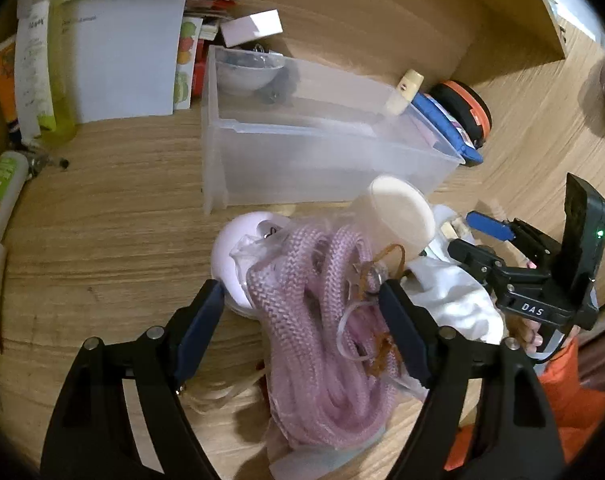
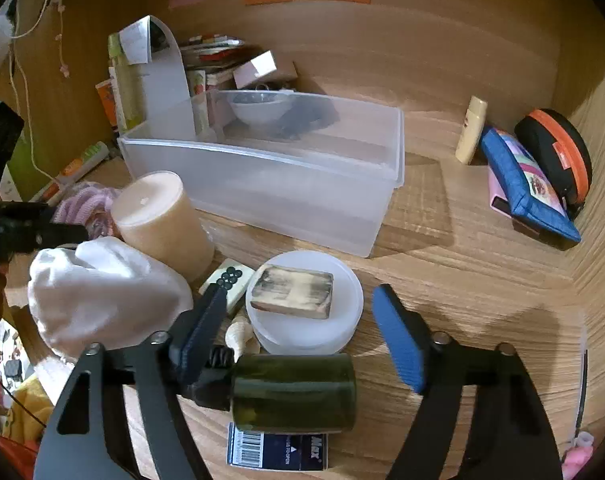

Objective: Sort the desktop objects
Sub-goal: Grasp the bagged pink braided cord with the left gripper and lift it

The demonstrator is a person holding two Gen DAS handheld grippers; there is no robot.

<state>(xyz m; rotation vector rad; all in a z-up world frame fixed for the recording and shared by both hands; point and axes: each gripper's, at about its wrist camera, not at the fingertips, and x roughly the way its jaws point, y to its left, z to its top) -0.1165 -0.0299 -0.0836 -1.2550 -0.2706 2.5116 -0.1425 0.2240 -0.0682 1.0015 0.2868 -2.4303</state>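
Left gripper point(image 1: 302, 296): we hold it spread, jaws either side of the pink cord bundle point(image 1: 326, 340), near of the clear bin point(image 1: 322, 168).
Right gripper point(image 2: 300, 300): we hold it spread over the white round tin point(image 2: 342, 300), gripping nothing.

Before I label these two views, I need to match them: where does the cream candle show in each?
Left wrist: cream candle right of centre, tilted, behind the pink rope.
Right wrist: cream candle left of centre, upright, beside the white cloth.
Shared landmark: the clear plastic bin just behind it.
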